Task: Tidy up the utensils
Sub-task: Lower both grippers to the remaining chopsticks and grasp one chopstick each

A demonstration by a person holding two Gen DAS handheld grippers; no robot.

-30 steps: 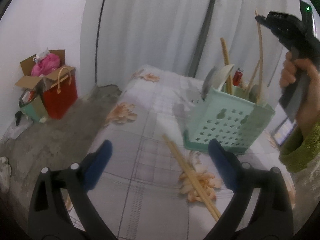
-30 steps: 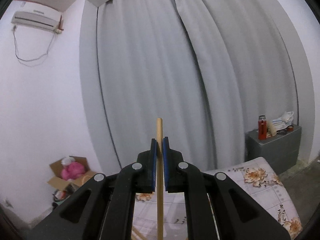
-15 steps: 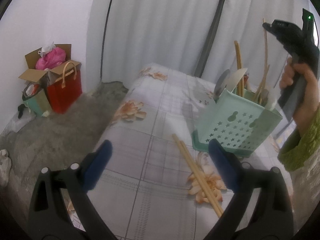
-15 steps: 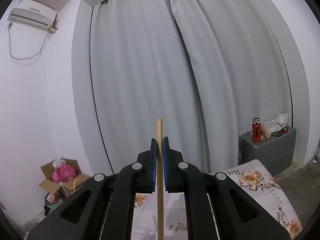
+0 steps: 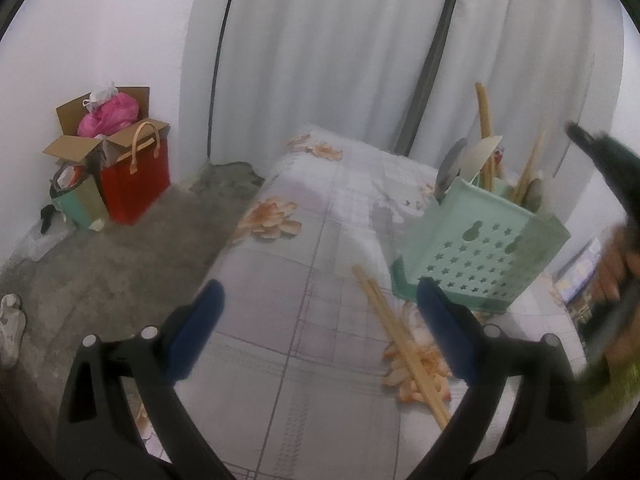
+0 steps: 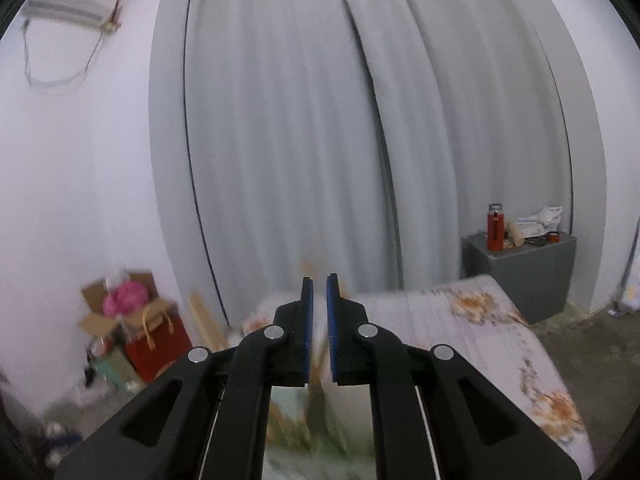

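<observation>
Our left gripper, fingers spread wide and empty, points at the two chopsticks lying side by side on the bed, long axis running from the basket toward the near edge. They sit just inside the right finger (so the left hand is nearer). Our right gripper looks nearly closed over the basket; the blurred chopstick between its fingers may be held, we cannot tell.

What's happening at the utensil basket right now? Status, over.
Left tongs open, hovering over the bed. Right tongs shut on a blurred chopstick above the green basket. Two chopsticks lie loose on the bed. Nothing blocking.
</observation>
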